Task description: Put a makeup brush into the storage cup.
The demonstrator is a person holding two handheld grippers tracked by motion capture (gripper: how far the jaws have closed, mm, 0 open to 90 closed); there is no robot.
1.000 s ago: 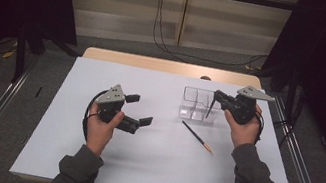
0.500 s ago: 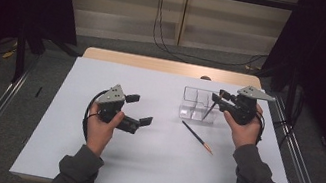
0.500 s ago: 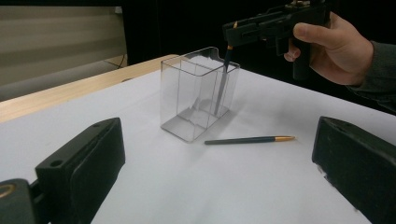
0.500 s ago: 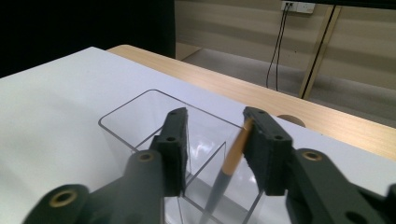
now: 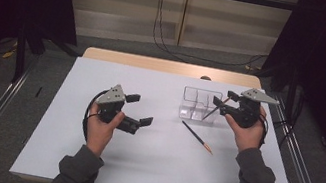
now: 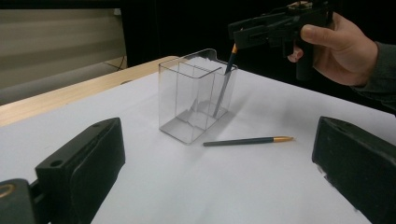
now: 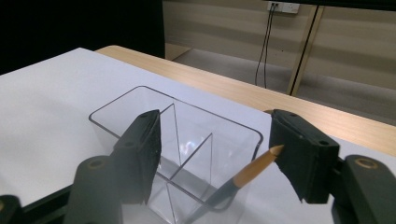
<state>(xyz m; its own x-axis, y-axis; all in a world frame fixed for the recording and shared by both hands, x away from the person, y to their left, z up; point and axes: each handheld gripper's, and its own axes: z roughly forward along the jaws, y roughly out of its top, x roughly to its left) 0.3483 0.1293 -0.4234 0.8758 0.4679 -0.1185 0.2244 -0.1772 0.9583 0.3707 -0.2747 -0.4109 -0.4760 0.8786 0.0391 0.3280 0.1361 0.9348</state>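
Note:
A clear divided container (image 5: 193,105) (image 6: 189,95) (image 7: 187,135) stands on the white sheet at the right. A dark pencil (image 5: 210,111) (image 6: 224,81) (image 7: 243,177) leans inside its right compartment, orange end up. My right gripper (image 5: 224,98) (image 7: 215,135) hovers just over the container; its jaws have just been opening and stand open, with the pencil's top between them, close to the right-hand jaw. A second pencil (image 5: 197,137) (image 6: 247,140) lies flat on the sheet in front of the container. My left gripper (image 5: 140,109) (image 6: 217,158) is held open left of centre, with nothing between its fingers.
The white sheet (image 5: 88,159) covers most of the wooden table (image 5: 170,66). Metal rails run along both sides on the floor. Cables hang on the wall behind the table.
The right gripper's jaws have parted from around the pencil's top, and the pencil now leans in the container by itself. Neither hand has shifted.

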